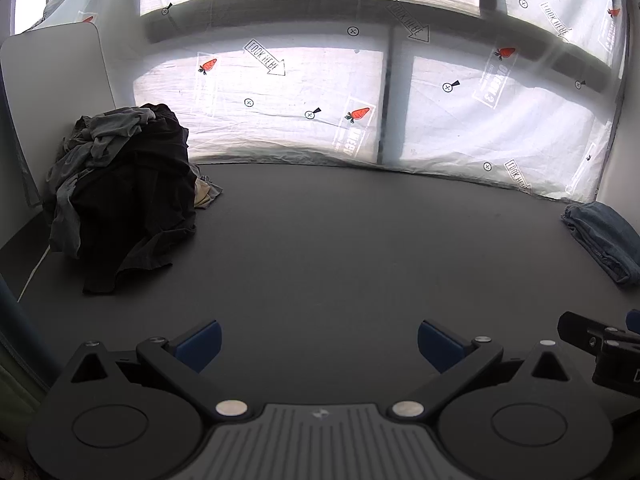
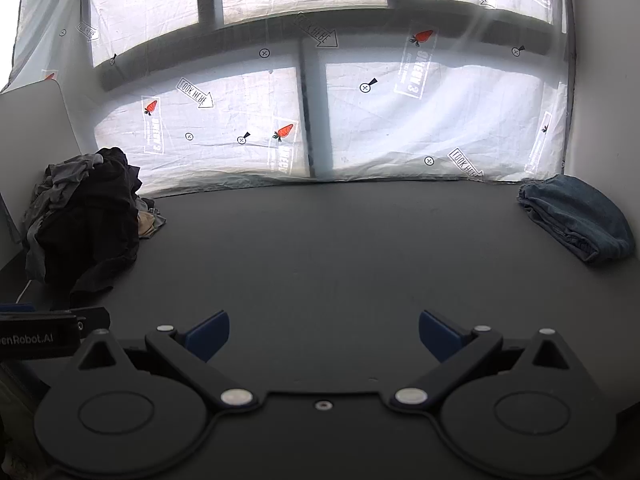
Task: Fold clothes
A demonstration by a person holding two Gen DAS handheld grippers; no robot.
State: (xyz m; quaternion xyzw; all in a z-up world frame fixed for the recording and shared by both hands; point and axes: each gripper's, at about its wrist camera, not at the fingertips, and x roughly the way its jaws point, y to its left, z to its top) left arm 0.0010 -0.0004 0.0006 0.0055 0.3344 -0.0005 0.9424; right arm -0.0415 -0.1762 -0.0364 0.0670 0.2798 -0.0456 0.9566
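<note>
A heap of crumpled dark and grey clothes (image 1: 124,196) lies at the far left of the dark table (image 1: 340,248); it shows too in the right wrist view as the clothes heap (image 2: 84,224). A folded blue denim garment (image 2: 580,220) rests at the far right, seen at the frame edge as denim (image 1: 604,240). My left gripper (image 1: 319,344) hovers over the table's near side, open and empty. My right gripper (image 2: 324,336) is beside it, also open and empty. Both are well short of either garment.
A white printed sheet (image 1: 320,100) hangs over the window behind the table. A pale board (image 1: 52,92) leans at the back left behind the heap. The right gripper's body (image 1: 600,344) shows at the left view's right edge.
</note>
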